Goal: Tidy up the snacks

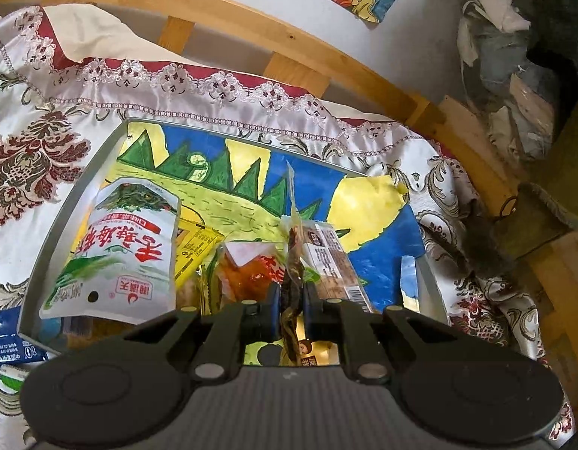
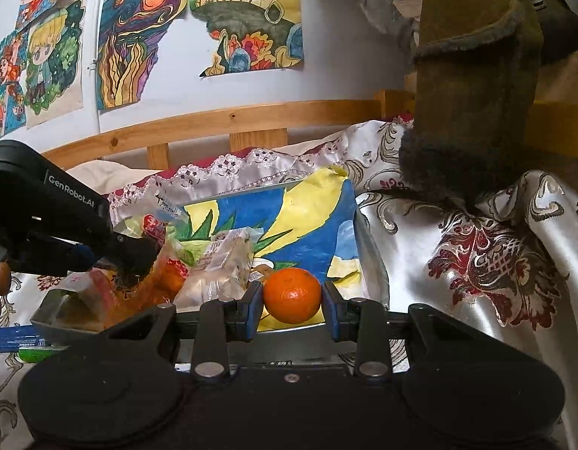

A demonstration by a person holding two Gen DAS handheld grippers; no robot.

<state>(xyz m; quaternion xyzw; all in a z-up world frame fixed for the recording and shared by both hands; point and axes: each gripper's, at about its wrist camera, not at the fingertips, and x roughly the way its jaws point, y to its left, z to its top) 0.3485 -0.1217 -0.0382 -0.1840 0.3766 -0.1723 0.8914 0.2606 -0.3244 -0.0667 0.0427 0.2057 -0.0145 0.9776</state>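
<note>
The left gripper point(image 1: 292, 300) is clamped tight on a clear snack packet point(image 1: 293, 262) with dark brown contents, which stands on edge between the blue pads and rises toward 12 o'clock over the grey tray point(image 1: 69, 202). The tray sits on a flowered satin cloth point(image 1: 38, 157) and is lined with a blue, yellow and green drawing point(image 1: 251, 172). Inside it, at 9 o'clock from the held packet, a white pouch with red lettering point(image 1: 116, 251) leans up; an orange-red packet point(image 1: 247, 273) lies just beside the jaws. The right gripper point(image 2: 292, 296) holds a mandarin point(image 2: 292, 294) between its pads, jaws partway apart, over the tray's near right corner point(image 2: 371, 247), with a clear wrapped snack point(image 2: 221, 266) at its 10 o'clock.
</note>
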